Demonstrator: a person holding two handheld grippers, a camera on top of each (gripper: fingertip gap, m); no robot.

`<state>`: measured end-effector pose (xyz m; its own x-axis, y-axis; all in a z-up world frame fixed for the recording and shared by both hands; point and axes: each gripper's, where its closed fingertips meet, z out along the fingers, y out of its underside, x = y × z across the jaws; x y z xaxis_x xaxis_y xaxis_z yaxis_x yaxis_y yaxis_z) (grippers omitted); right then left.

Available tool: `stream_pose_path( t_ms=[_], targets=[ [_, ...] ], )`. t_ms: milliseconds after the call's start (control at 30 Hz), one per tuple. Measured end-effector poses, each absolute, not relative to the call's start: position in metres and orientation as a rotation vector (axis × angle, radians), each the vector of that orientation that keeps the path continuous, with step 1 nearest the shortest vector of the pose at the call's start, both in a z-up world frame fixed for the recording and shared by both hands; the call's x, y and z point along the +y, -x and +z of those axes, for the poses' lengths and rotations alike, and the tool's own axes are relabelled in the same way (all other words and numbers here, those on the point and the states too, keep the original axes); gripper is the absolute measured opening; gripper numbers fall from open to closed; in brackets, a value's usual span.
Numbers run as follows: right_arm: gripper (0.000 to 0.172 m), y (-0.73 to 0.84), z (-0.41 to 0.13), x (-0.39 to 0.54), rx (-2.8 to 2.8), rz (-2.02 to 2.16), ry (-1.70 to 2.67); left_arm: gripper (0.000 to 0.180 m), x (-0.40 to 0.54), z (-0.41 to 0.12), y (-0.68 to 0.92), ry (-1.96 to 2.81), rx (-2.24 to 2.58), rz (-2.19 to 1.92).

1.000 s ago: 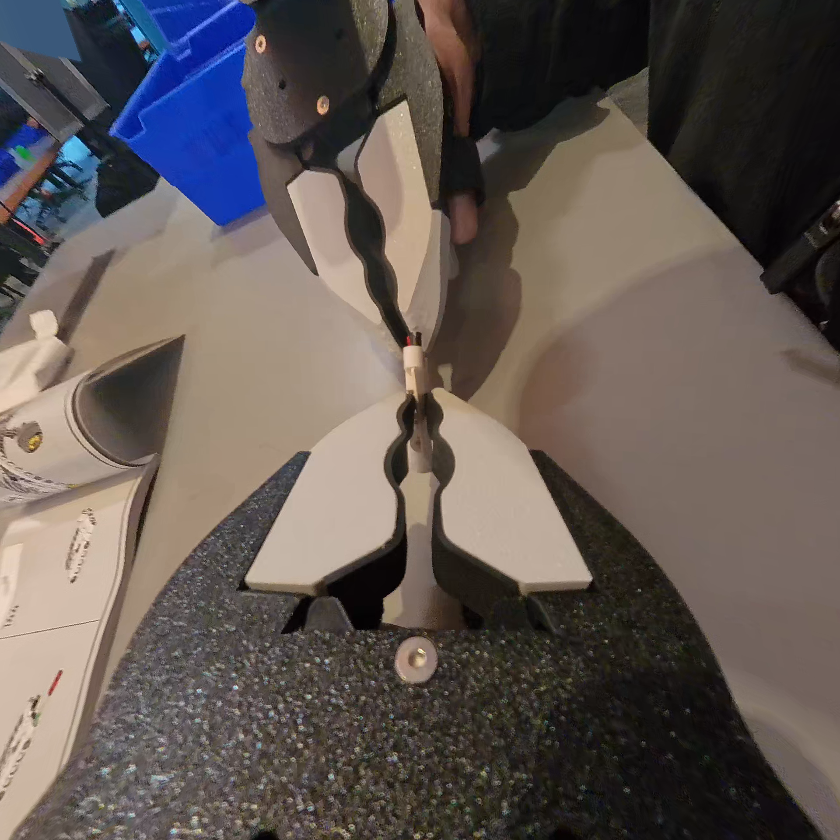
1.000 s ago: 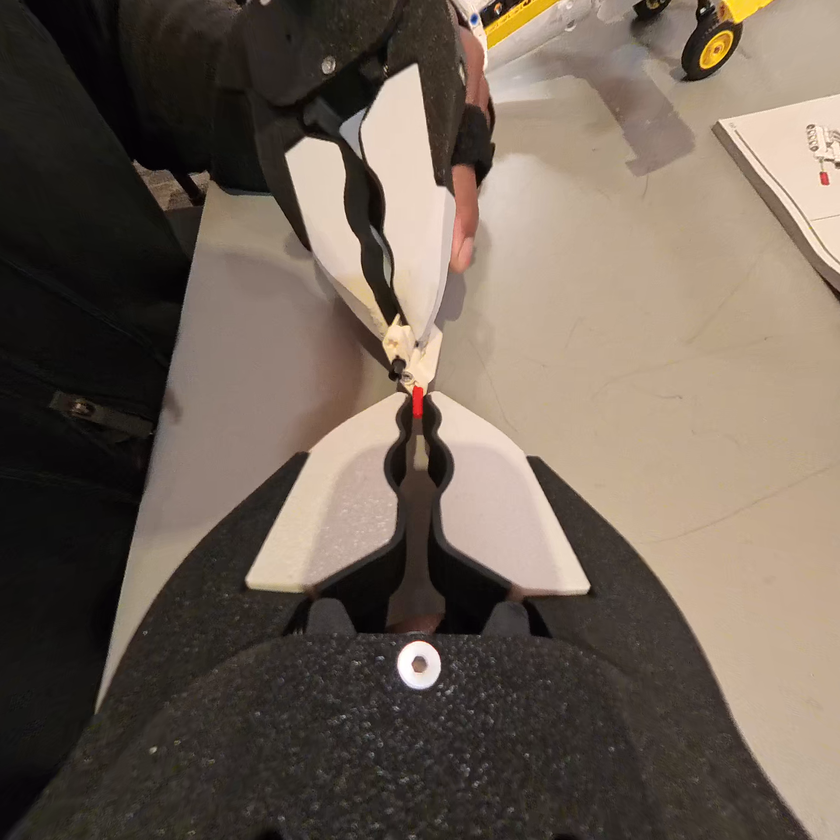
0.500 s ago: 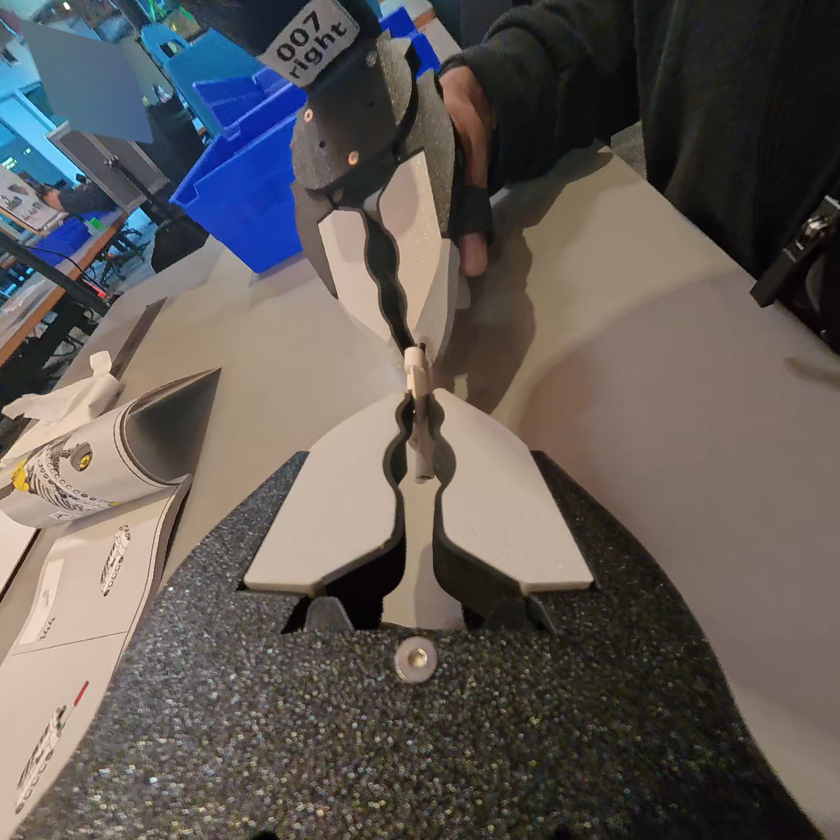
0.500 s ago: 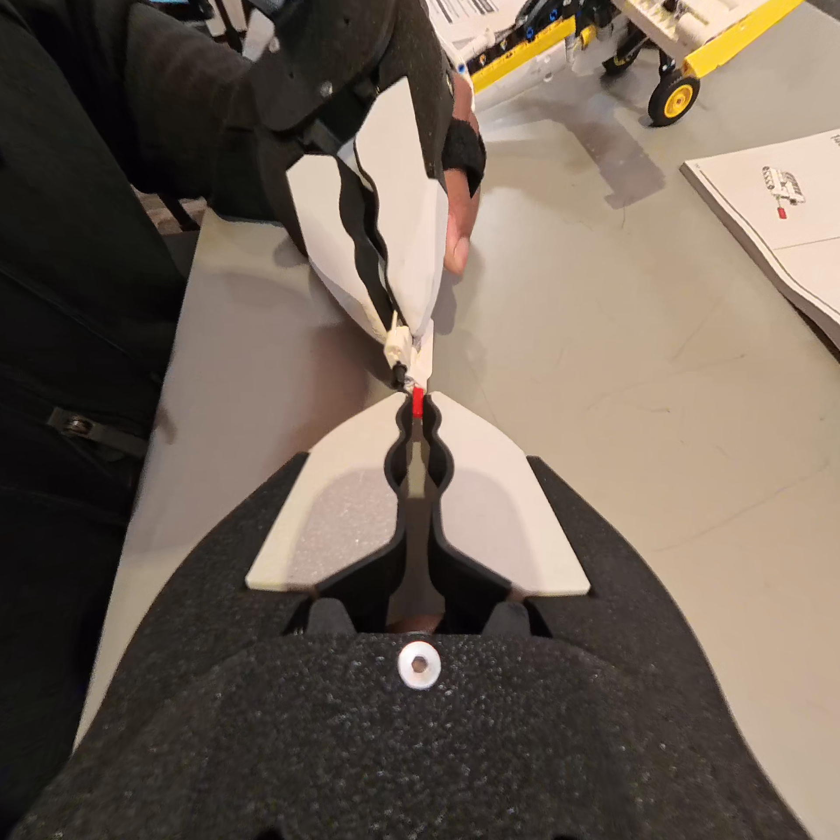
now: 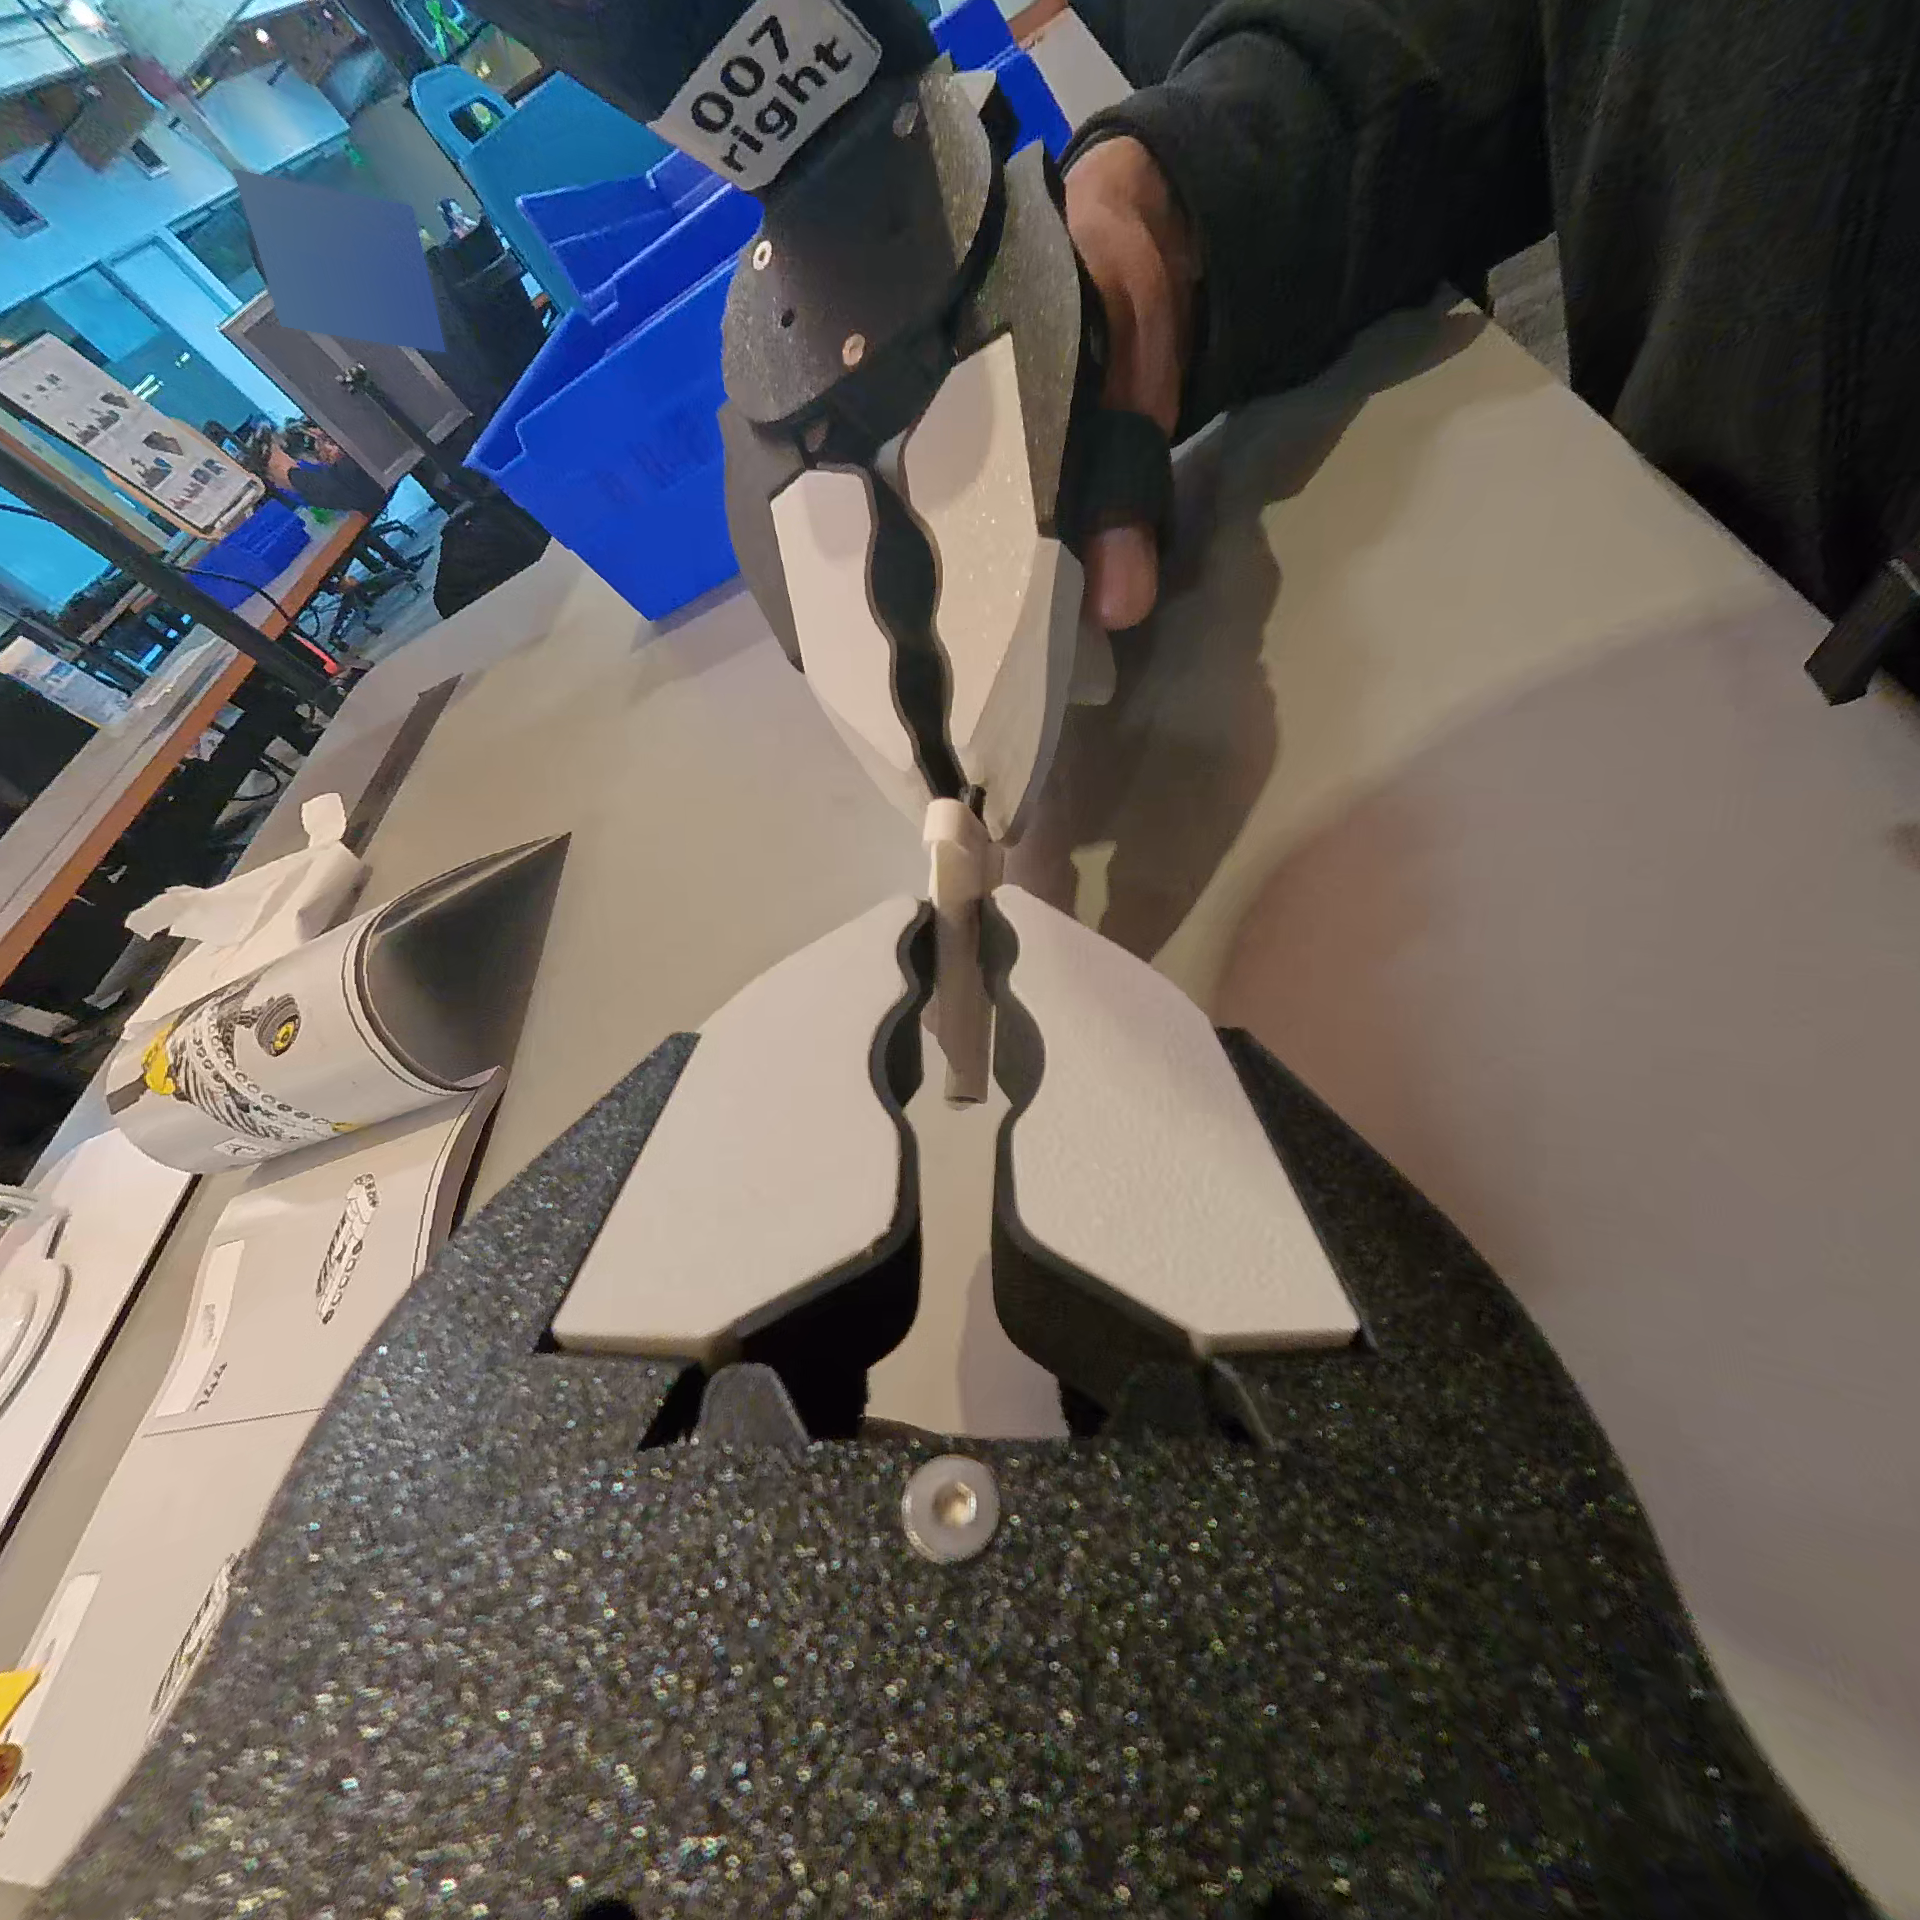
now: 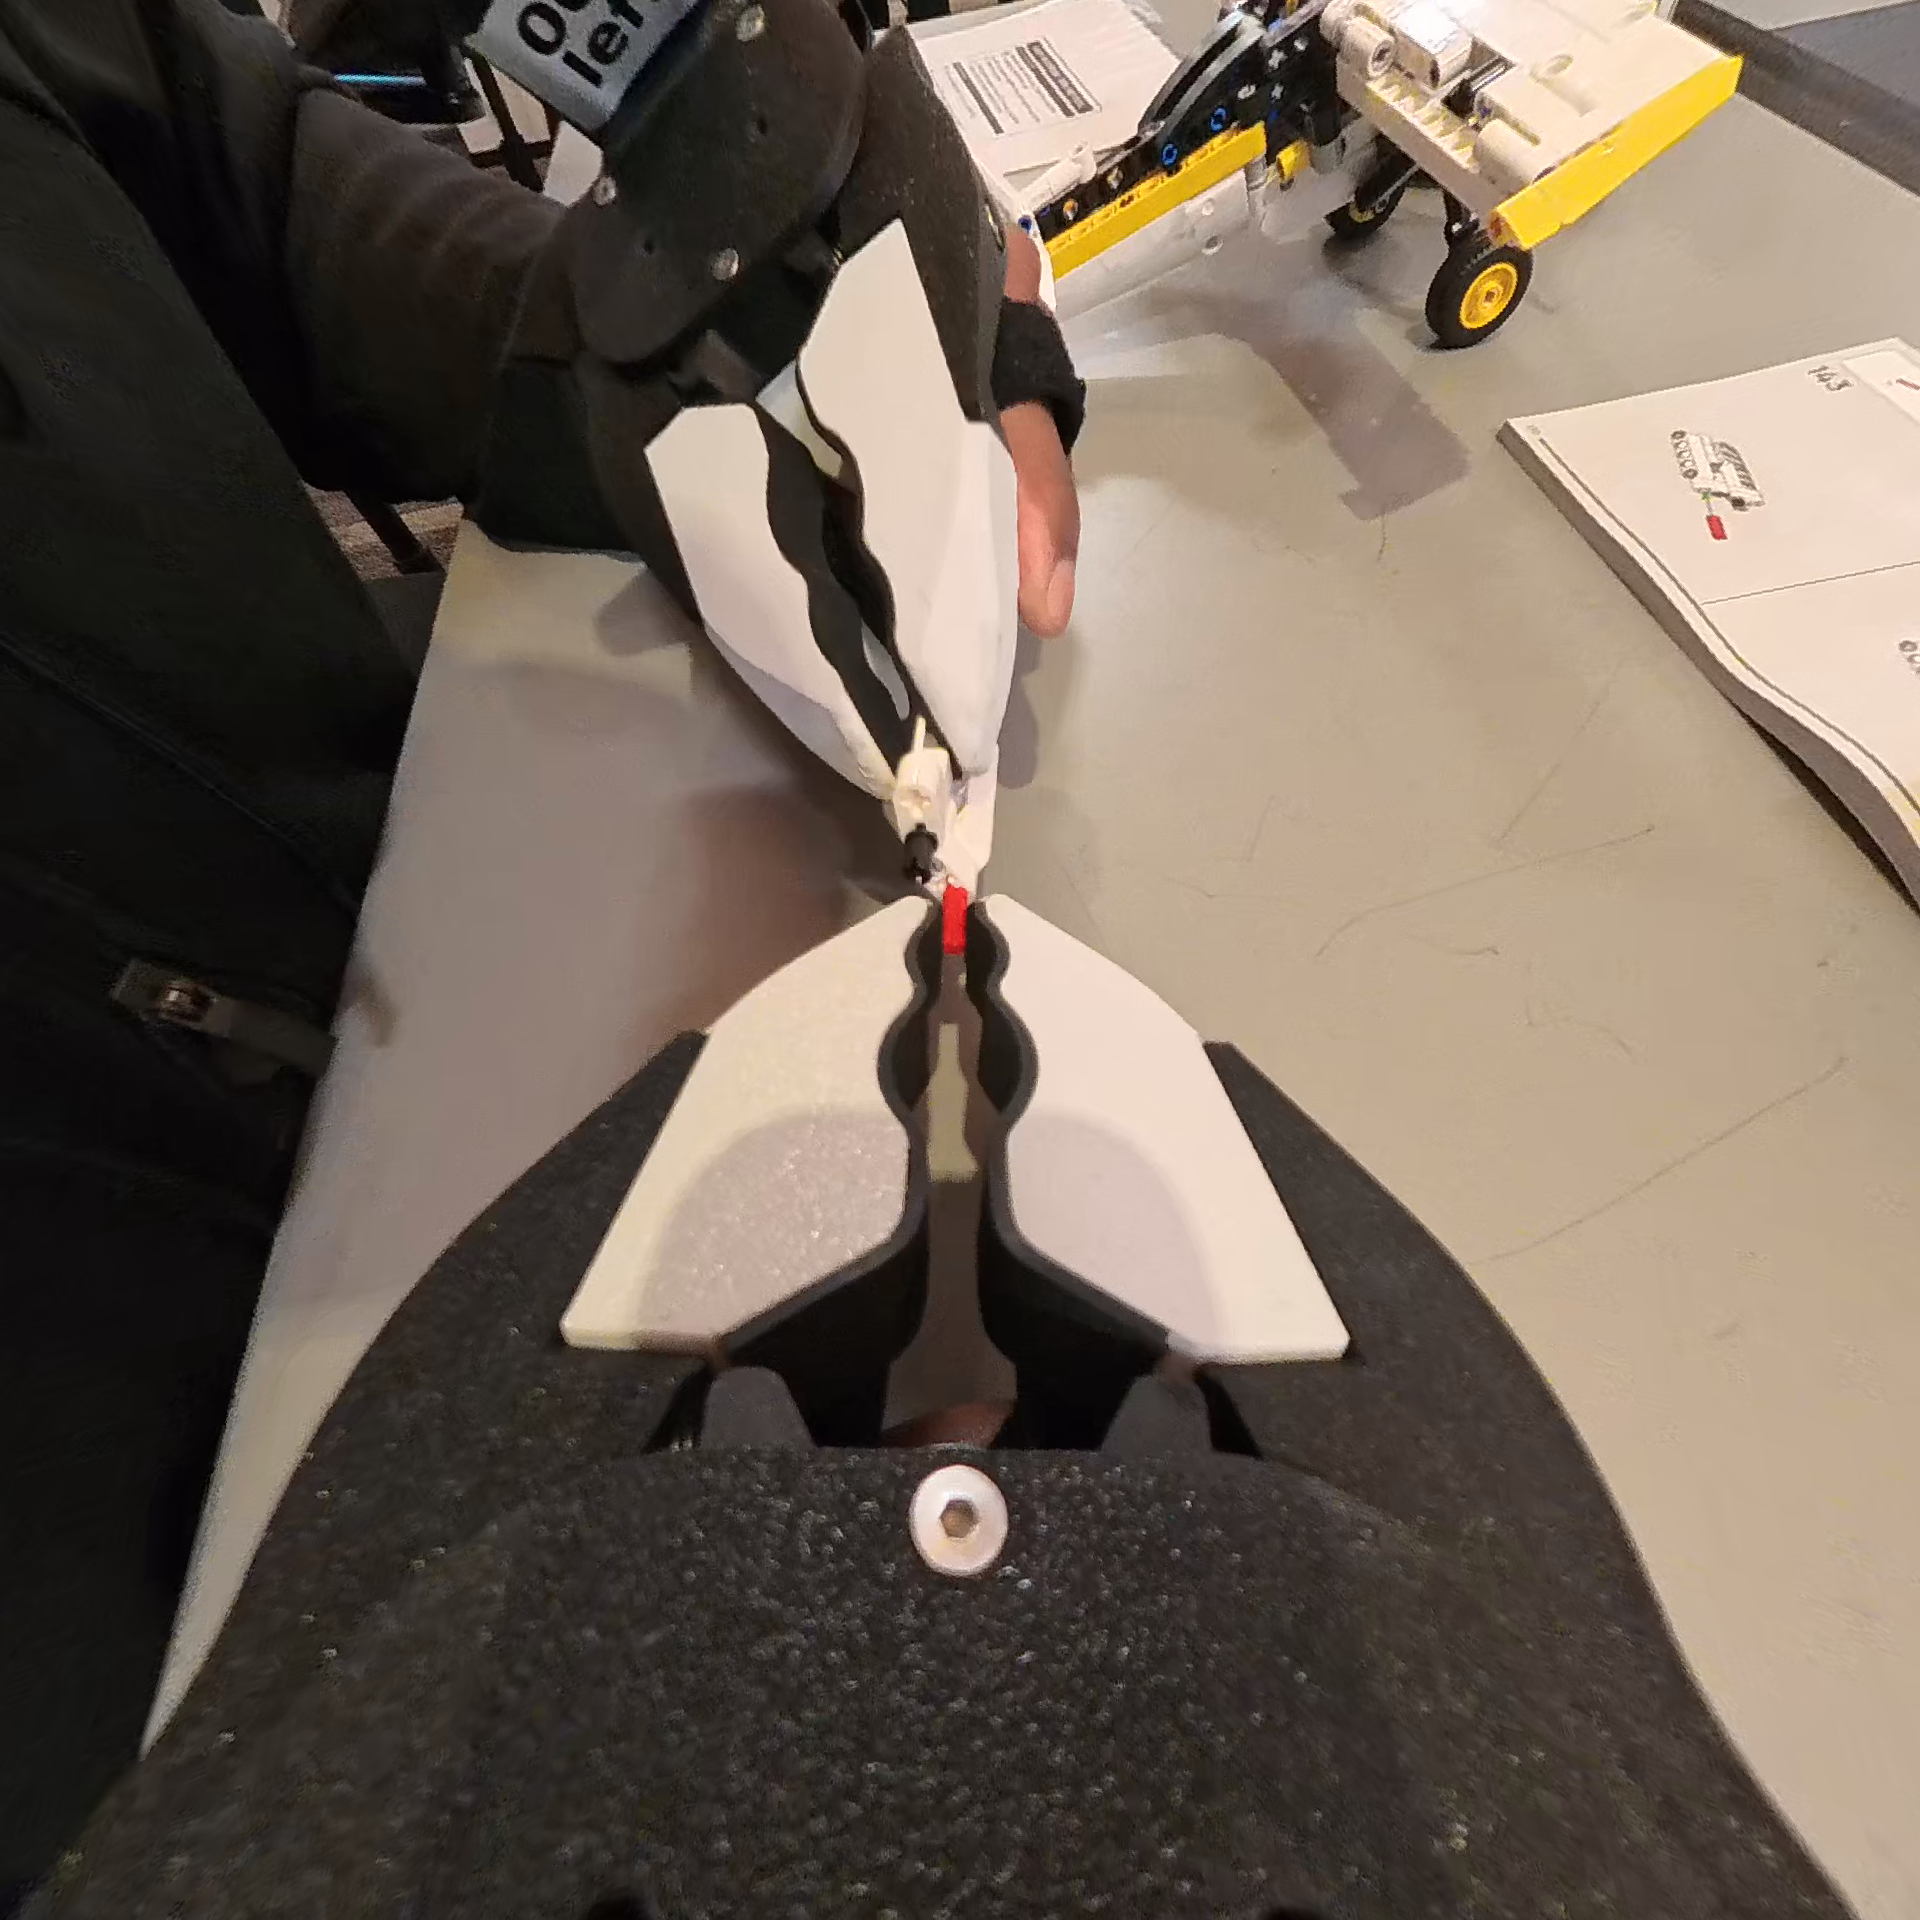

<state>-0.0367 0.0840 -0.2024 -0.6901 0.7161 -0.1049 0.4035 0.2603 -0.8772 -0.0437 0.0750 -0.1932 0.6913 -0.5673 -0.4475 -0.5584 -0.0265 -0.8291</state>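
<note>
Two tongs meet tip to tip: our left gripper (image 5: 958, 914) clamps a white connector piece (image 5: 954, 862), our right gripper (image 6: 954, 914) pinches a red pin (image 6: 953, 925); slight misalignment could, we judge, pop either loose.

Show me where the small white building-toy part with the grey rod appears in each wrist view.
Left wrist view: the white part sits at picture centre, gripped at the tips of the near hand-held gripper, grey rod running back between its fingers.
Right wrist view: white part just above centre, at the far gripper's tips.
Shared landmark: the grey table.
</note>
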Motion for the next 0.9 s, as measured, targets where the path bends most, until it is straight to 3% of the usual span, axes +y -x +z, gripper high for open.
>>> stream_pose_path(
  t_ms=[900],
  targets=[
    [0.004,0.041,-0.204,0.090,-2.178,1.376,1.057,0.005,0.079,-0.204,0.048,1.743,0.927,0.094]
  ],
)
